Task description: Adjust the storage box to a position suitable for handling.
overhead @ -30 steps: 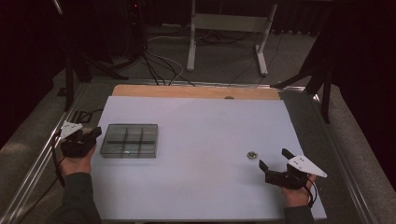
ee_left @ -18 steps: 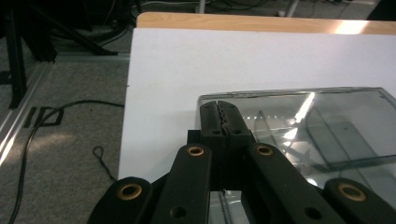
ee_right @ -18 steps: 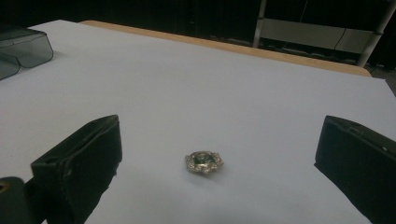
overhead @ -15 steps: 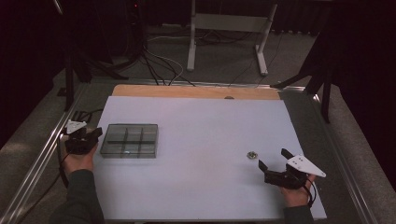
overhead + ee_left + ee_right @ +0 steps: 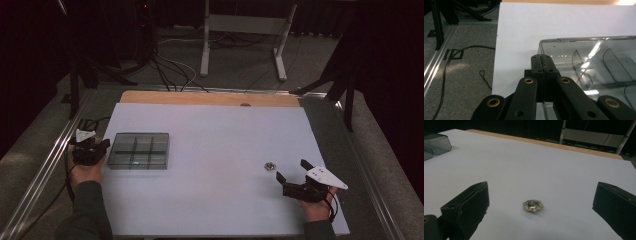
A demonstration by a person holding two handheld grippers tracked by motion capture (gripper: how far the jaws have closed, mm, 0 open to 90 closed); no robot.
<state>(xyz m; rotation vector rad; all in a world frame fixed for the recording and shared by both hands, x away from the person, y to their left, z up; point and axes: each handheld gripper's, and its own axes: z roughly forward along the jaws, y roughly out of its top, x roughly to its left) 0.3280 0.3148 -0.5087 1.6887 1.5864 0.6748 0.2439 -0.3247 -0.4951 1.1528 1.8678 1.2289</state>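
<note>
Left hand-held gripper (image 5: 98, 146) now sits lower and slightly nearer the counter's (image 5: 215, 125) left edge than a second ago, jaws fully together and empty, tips just beside the near-left corner of the clear divided box (image 5: 138, 150). In the left gripper view the closed tips (image 5: 544, 65) rest against the box wall (image 5: 584, 50); whether they touch it, cannot tell. Judgement: the left side is settling to steady or nudge the box.

Right hand-held gripper (image 5: 292, 176) is unchanged from the earlier frames: jaws wide apart, holding nothing. The small jewelled ornament (image 5: 270, 165) lies on the white sheet just far-left of it, centred between the jaws in the right gripper view (image 5: 533, 205), untouched. Likely next: close on it, carry to the box.
</note>
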